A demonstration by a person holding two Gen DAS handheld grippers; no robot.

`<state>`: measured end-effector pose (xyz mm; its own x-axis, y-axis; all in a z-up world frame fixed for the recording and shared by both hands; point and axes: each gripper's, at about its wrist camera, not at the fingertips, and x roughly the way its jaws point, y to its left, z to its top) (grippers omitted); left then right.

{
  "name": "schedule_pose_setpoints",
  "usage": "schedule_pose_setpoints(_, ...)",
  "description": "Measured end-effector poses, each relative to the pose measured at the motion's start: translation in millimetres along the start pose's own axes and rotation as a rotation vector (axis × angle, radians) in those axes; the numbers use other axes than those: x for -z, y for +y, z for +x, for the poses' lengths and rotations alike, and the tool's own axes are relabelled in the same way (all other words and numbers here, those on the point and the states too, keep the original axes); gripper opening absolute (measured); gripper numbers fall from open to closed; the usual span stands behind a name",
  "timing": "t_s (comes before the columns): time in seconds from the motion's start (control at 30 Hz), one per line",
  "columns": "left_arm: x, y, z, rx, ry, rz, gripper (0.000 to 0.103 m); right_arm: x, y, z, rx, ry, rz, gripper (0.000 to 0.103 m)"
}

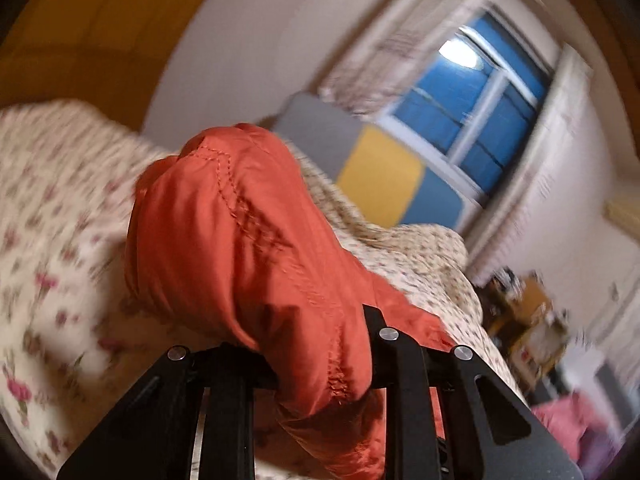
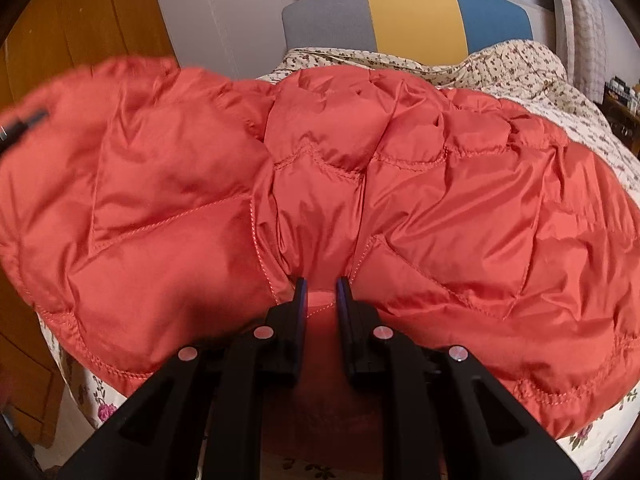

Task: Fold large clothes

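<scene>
Showing orange quilted jacket spread crosswise on bed | R gripper clamps near hem, lower centre | L gripper pinches raised jacket fold, frame centre, jaws narrow.

The right gripper pinches the near hem of the orange quilted jacket, spread across the floral bed

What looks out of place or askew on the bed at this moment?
Nothing is damaged or spilled. The orange jacket lies puffy and rumpled across the floral bedspread, and part of it bunches over the left gripper.
</scene>
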<state>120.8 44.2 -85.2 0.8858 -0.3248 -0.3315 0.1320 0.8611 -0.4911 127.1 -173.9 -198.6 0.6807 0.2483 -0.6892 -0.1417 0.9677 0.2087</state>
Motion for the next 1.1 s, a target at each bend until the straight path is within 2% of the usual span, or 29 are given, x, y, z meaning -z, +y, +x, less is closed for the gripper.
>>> schedule_pose_setpoints(0.1, 0.4, -39.0, 3.3, 0.042, 0.001, 0.146, 0.022, -1.6, -3.3, -0.1, -0.010, 0.006, 0.007, 0.015)
schedule_pose_setpoints(0.23, 2.2, -70.5, 10.6, 0.058, 0.005, 0.265, 0.022, -8.9, -18.0, -8.0, -0.082, 0.027, 0.082, 0.016)
schedule_pose_setpoints(0.3, 1.9, -85.3, 15.7, 0.057, 0.013, 0.314, 0.022, -10.3, -30.3, -23.1, -0.117, -0.007, 0.139, 0.017)
schedule_pose_setpoints(0.37, 3.2, -94.9, 20.1, 0.048, 0.018, 0.351, 0.022, -10.3, -42.4, -41.0, -0.105, -0.055, 0.164, 0.020)
schedule_pose_setpoints(0.5, 10.1, -114.6, 26.1, 0.030, 0.017, 0.414, 0.022, -5.4, -79.4, -81.6, -0.017, -0.137, 0.232, 0.022)
schedule_pose_setpoints(0.63, 23.8, -136.0, 28.9, 0.019, 0.009, 0.520, 0.023, 8.9, -124.1, -106.3, 0.087, -0.158, 0.337, 0.020)
schedule_pose_setpoints(0.8, 41.2, -161.5, 38.7, 0.046, 0.017, 0.613, 0.026, 22.7, -160.6, -117.7, 0.078, -0.167, 0.440, 0.020)
schedule_pose_setpoints(0.97, 61.8, -182.8, 52.9, 0.085, 0.033, 0.685, 0.026, 23.4, -157.2, -117.8, 0.068, -0.147, 0.414, 0.020)
schedule_pose_setpoints(1.1, 81.4, -196.6, 59.9, 0.140, 0.057, 0.723, 0.028, 30.8, -162.3, -116.7, 0.024, -0.138, 0.461, 0.020)
